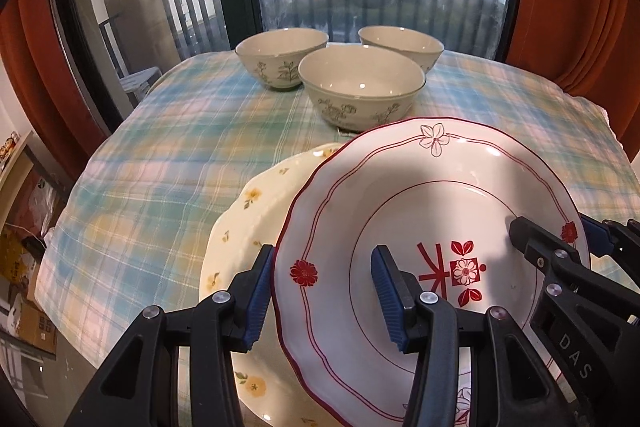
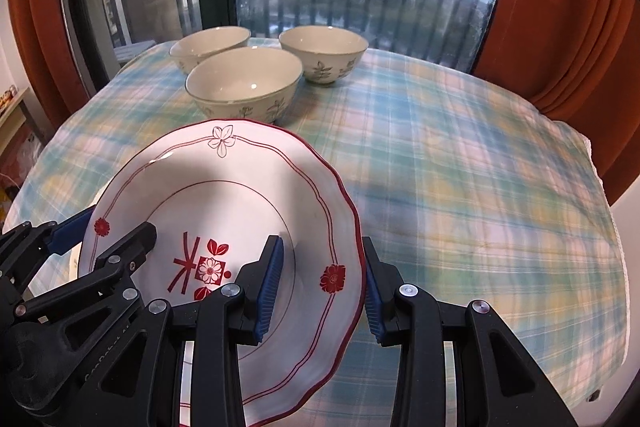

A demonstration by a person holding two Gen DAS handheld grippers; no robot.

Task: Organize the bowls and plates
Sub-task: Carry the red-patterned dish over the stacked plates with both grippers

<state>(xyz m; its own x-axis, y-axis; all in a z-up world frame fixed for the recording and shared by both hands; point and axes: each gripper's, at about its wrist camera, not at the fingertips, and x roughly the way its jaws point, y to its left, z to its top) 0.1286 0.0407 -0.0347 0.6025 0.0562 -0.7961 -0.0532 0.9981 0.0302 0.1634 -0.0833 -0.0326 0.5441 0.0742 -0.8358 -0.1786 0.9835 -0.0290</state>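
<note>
Plate (image 1: 432, 219), glossy white with scalloped red rim, sits tilted over a cream floral plate (image 1: 248, 211) at the tabletop's near edge. Left gripper (image 1: 324, 301) and right gripper (image 2: 324, 289) each straddle its rim, blue ribbed pads spread, not clamped. Three smooth round bowls (image 1: 360, 87) cluster at the far edge on checked cloth (image 1: 160, 167).

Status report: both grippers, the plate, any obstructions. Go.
Left gripper and right gripper straddle opposite rims of red-trimmed white plate, jaws apart. Yellow-flowered cream plate underneath. Three floral bowls ahead, apart.
</note>
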